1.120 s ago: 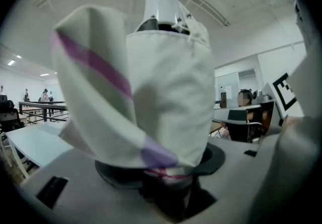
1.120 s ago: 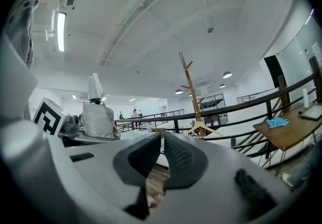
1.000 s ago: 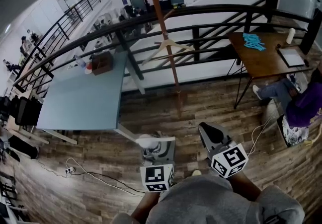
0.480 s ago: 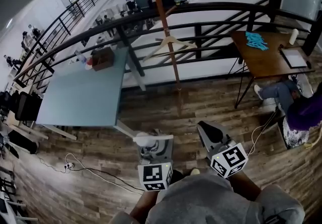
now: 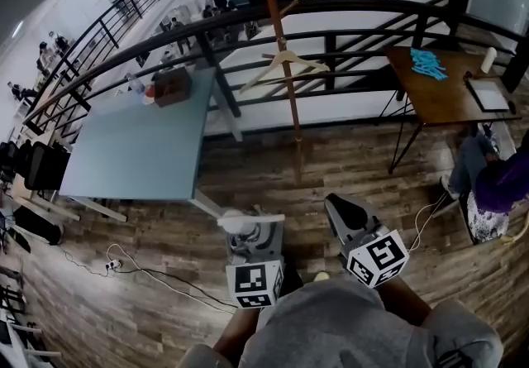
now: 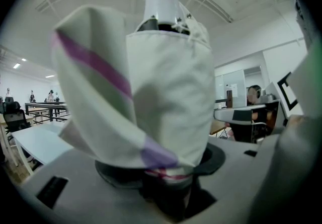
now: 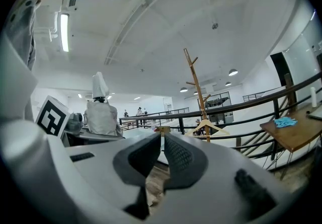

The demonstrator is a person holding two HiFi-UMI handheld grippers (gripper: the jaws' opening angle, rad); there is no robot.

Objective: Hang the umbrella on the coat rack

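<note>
A folded white umbrella [image 6: 151,92] with purple stripes stands upright in my left gripper [image 6: 163,170], which is shut on its lower end. In the head view the umbrella's white top [image 5: 241,227] shows just above the left gripper [image 5: 248,236]. My right gripper [image 5: 345,211] is beside it, shut and holding nothing; its pads [image 7: 176,155] nearly touch. The wooden coat rack [image 5: 283,69] stands ahead by the railing, a wooden hanger [image 5: 285,61] on it. The right gripper view shows the coat rack [image 7: 199,94] straight ahead and the umbrella [image 7: 100,109] at its left.
A pale blue table [image 5: 140,151] stands ahead left, with a brown box [image 5: 172,87] at its far end. A brown desk [image 5: 446,89] is at the right, a seated person [image 5: 500,184] next to it. A black railing [image 5: 355,35] runs behind the rack. A cable [image 5: 157,284] lies on the floor.
The rack, tables and railing have slid slightly down and right in the head view. Both grippers keep the same pose, and the umbrella stays in the left one.
</note>
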